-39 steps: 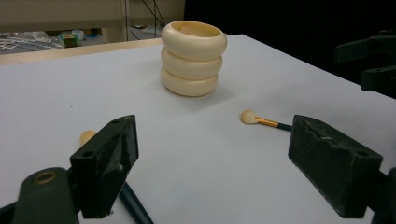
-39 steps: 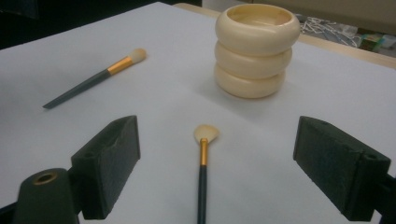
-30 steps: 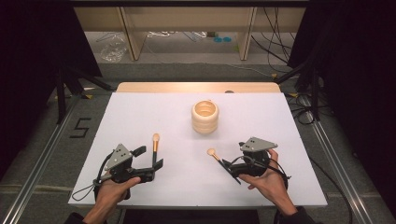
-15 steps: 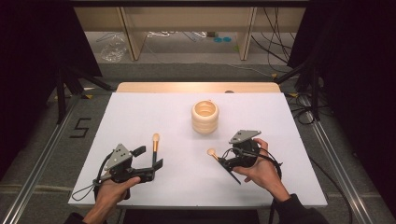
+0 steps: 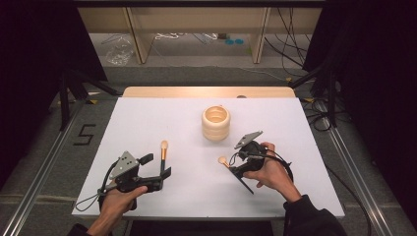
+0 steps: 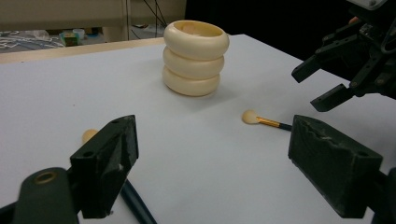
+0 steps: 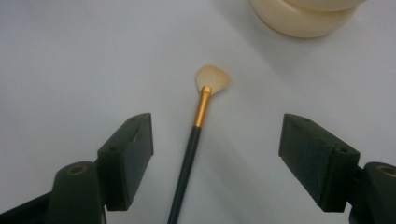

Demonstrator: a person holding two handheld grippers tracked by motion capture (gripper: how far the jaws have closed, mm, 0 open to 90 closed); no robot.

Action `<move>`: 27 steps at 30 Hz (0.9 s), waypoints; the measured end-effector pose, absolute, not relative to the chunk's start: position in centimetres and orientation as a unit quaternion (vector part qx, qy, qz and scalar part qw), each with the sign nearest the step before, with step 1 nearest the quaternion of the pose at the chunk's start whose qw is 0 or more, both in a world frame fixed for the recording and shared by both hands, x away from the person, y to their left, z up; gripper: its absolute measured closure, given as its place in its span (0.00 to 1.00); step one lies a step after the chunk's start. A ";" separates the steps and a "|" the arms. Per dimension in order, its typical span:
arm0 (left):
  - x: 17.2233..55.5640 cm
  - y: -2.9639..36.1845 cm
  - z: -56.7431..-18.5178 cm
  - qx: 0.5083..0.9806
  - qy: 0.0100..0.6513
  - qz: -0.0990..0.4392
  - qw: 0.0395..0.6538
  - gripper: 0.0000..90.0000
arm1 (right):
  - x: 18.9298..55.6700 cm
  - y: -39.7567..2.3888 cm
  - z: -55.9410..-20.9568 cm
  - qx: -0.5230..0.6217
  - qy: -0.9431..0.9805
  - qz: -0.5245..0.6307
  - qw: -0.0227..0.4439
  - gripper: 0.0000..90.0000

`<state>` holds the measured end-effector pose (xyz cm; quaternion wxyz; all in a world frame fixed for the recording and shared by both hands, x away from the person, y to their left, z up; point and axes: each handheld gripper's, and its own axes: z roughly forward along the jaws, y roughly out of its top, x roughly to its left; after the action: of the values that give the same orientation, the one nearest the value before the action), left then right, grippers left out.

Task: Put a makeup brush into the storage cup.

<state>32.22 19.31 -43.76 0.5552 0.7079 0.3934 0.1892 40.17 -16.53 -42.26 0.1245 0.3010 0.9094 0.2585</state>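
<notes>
A: Where's the makeup brush (image 7: pixel 196 140)?

B: Flat on the white surface (image 5: pixel 147 123), between the right claw (image 7: pixel 217 158) jaws, which have just been closing but stand apart, not yet touching it.

A: Handling?

B: Probably light, thin, stiff, prone to roll. Grip the dark handle below the gold ferrule. Left claw (image 6: pixel 210 172) gapes, empty.
</notes>
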 end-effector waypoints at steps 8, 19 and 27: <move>32.3 19.3 -43.8 0.709 0.394 0.189 0.554 0.18 | 41.1 -15.6 -42.6 0.289 0.925 0.224 0.103 0.38; 32.3 19.4 -43.8 0.708 0.394 0.187 0.556 0.18 | 42.6 -14.2 -43.8 0.274 0.945 0.164 0.067 0.51; 32.3 19.4 -43.8 0.707 0.395 0.186 0.556 0.18 | 43.0 -14.0 -44.4 0.273 0.951 0.140 0.047 0.63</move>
<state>32.27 19.37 -43.77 0.5560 0.7074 0.3946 0.1864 43.00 -14.03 -44.35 0.0469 0.2727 0.9507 0.1403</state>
